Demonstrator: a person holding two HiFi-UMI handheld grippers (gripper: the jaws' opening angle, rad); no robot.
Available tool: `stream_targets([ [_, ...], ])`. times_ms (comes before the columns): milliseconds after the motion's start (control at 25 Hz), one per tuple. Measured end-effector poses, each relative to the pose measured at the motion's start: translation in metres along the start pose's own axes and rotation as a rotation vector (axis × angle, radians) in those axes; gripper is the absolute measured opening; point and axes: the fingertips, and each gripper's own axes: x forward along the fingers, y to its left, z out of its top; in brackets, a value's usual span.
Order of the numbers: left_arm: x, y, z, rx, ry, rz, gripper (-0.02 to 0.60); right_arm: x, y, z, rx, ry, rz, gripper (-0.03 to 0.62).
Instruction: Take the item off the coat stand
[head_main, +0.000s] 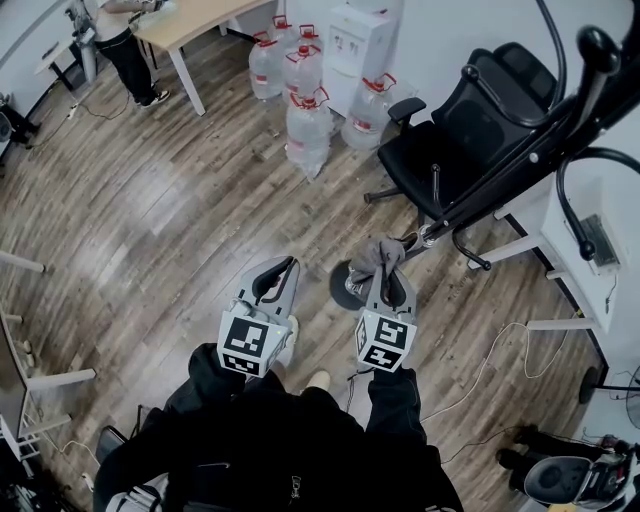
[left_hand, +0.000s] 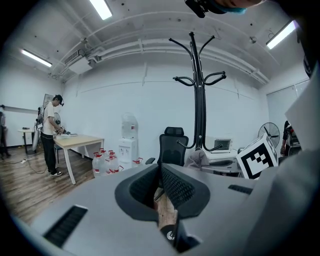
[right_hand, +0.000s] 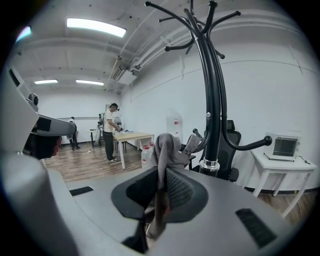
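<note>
The right gripper (right_hand: 161, 187) has its jaws clamped on a grey cloth (right_hand: 165, 147). The cloth bunches up above the pads and a strip of it hangs down below them. It sits right beside the black coat stand (right_hand: 214, 100), low on the pole, with one end reaching toward a short hook there. Whether it rests on that hook I cannot tell. From above, the cloth (head_main: 378, 255) shows at the tip of the right gripper (head_main: 388, 268), close against the stand's pole (head_main: 520, 150).

The left gripper (left_hand: 161, 187) is well to the left of the stand, its jaws pressed together with nothing between them. In the head view the left gripper (head_main: 283, 268) is held level with the right one. A black office chair (head_main: 450, 140) stands just behind the stand. Water bottles (head_main: 305, 120) are grouped further off, to the left of the chair.
</note>
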Motion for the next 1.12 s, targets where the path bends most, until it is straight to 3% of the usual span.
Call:
stream_targets([
  [240,-0.008,-0.007,0.009,-0.001,-0.019,0.019,0.037,-0.01,-0.004,0.014,-0.006,-0.034,0.007,0.025],
  [1120,-0.075,-0.04,0.036,0.009,-0.112,0.094,0.037,-0.077,0.01,0.061,-0.057,-0.164,0.089,0.025],
])
